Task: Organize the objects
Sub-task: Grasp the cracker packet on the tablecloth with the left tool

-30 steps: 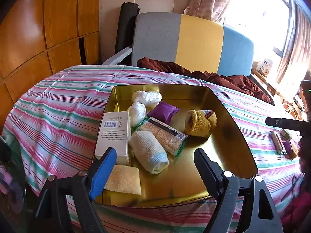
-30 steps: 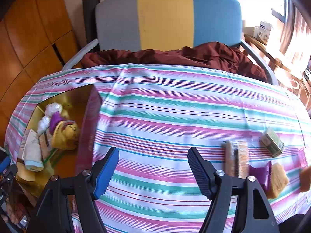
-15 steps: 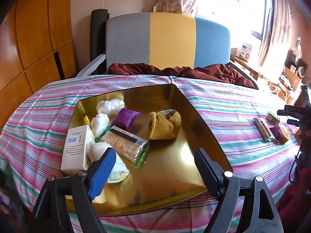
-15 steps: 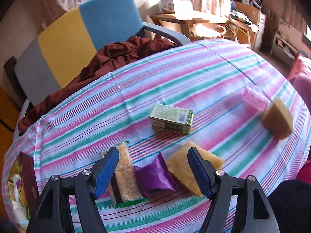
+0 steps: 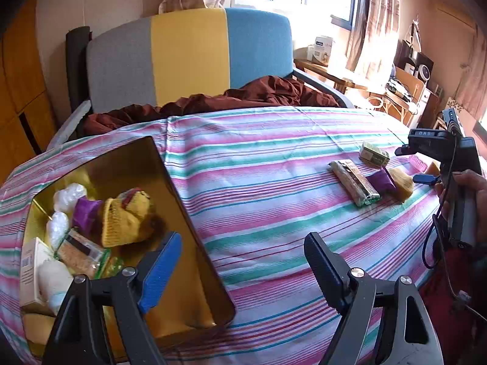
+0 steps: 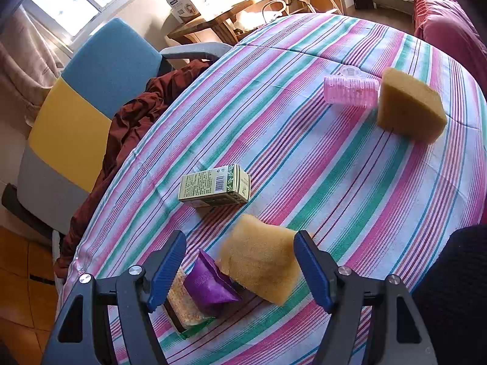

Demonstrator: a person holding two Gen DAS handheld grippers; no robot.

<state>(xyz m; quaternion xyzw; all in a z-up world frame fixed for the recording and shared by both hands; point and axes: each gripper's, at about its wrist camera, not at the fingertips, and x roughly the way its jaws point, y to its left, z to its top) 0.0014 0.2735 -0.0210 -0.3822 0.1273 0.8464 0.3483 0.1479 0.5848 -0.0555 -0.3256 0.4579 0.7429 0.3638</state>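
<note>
A gold tray [image 5: 182, 210] at the left of the striped table holds a yellow knit sock [image 5: 124, 219], a purple packet [image 5: 83, 214], a snack bar [image 5: 80, 252], a white box [image 5: 29, 273] and white rolls. My left gripper [image 5: 240, 261] is open and empty beside the tray's right wall. My right gripper [image 6: 240, 266] is open, low over a yellow sponge [image 6: 258, 264] and a purple packet [image 6: 210, 286]. A snack bar [image 6: 182, 304], a green box [image 6: 216, 185], a pink roller [image 6: 350, 91] and a second sponge [image 6: 408, 106] lie nearby.
A grey, yellow and blue chair [image 5: 188, 57] with a dark red cloth [image 5: 213, 100] stands behind the table. A wooden desk [image 6: 228, 12] with a box is by the window. The loose items also show in the left wrist view [image 5: 371, 179].
My left gripper swung right, away from over the tray. My right gripper moved right and down toward the sponge and purple packet.
</note>
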